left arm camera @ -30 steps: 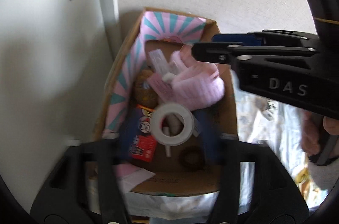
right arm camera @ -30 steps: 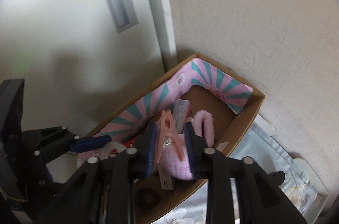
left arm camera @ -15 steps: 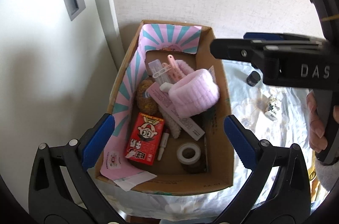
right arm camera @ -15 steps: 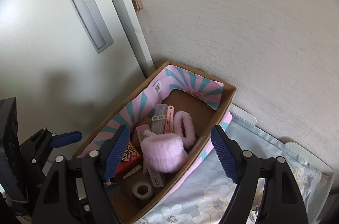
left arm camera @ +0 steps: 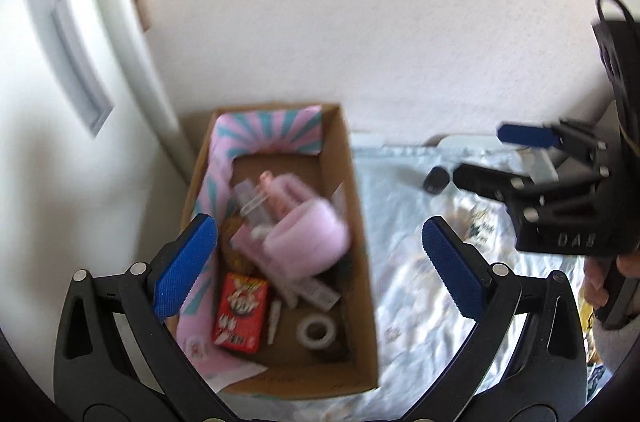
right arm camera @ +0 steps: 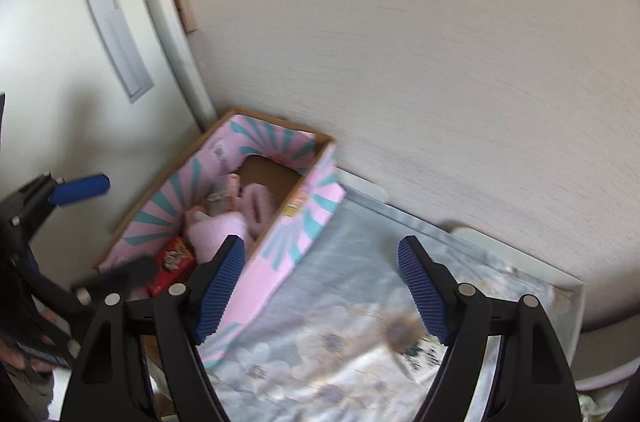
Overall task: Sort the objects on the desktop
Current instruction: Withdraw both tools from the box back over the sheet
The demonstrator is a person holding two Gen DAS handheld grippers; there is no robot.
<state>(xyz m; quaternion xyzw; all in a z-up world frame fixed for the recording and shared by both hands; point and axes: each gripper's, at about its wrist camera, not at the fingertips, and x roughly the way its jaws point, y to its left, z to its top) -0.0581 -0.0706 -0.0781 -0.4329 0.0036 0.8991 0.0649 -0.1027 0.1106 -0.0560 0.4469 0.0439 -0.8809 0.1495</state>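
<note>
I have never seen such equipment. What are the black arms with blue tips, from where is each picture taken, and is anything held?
They are hand-held grippers, one in each of a person's hands, each carrying a camera that looks along its fingers. One picture comes from the left gripper, the other from the right gripper. Both are open and hold nothing. Below stands a cardboard box on a flowered cloth. Inside lie a red packet, a tape roll and a pink fluffy band. A small dark cap lies on the cloth.

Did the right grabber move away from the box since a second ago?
Yes. The right gripper was shut on a pink clip over the cardboard box; now its jaws are open and empty, pulled back over the flowered cloth.
</note>
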